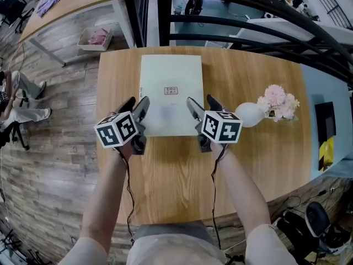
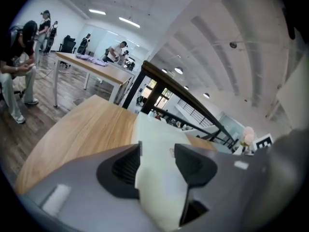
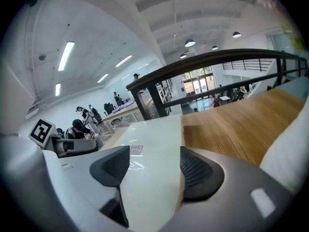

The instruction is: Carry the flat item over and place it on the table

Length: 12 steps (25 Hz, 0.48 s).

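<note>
Wooden bench (image 1: pixel 265 148) is carrying the pale flat box (image 1: pixel 171 76) lengthwise away from the person, left claw (image 1: pixel 137 105) and right claw (image 1: pixel 204 104) each clamping one near corner.

the flat item (image 1: pixel 171 76) is a pale, greenish-white rectangular slab with a small red stamp at the middle of its top face. it lies flat on the light wooden table (image 1: pixel 265 153), its long sides running away from the fingers. its near left corner sits between the fingers of the left gripper (image 1: pixel 137 105) and its near right corner between those of the right gripper (image 1: pixel 201 102), filling both gaps. the rest stretches out beyond the fingertips.
</note>
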### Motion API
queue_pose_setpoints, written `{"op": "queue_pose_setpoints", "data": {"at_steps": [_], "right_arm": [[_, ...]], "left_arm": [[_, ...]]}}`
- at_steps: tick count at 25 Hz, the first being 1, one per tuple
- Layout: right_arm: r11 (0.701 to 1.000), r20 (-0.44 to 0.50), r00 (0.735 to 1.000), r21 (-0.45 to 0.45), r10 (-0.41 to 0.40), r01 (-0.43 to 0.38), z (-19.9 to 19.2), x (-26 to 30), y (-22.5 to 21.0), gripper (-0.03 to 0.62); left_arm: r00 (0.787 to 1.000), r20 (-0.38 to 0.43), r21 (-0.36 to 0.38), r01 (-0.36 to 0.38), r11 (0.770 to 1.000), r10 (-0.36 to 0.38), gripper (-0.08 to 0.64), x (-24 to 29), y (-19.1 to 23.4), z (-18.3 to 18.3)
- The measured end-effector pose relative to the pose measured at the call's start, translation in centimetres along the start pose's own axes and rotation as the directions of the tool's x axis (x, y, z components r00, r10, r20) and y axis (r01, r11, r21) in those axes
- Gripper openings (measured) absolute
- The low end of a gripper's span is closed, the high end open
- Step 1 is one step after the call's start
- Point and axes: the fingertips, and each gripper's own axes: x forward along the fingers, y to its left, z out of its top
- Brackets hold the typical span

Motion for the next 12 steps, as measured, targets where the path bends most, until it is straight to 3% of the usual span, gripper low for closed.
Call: {"op": "queue_pose_setpoints", "data": {"at_steps": [4, 7, 12], "right_arm": [[0.996, 0.081, 0.996, -0.079, 0.041, -0.035, 3.2, -3.6, 3.0, 0.268], [0.987, 0.160, 0.984, -0.154, 0.075, -0.051, 6.0, -6.8, 5.6, 0.231], [0.967, 0.303, 0.944, -0.250, 0.130, -0.053, 11.0, -13.9, 9.6, 0.150]], "left_arm": [[0.995, 0.096, 0.056, 0.029, 0.998, -0.034, 0.190, -3.5, -3.6, 3.4], [0.986, 0.159, 0.162, 0.020, 0.987, -0.046, 0.151, -6.6, -6.1, 5.9], [0.965, 0.254, 0.369, -0.032, 0.929, -0.067, 0.052, -12.0, -11.2, 9.1]]}}
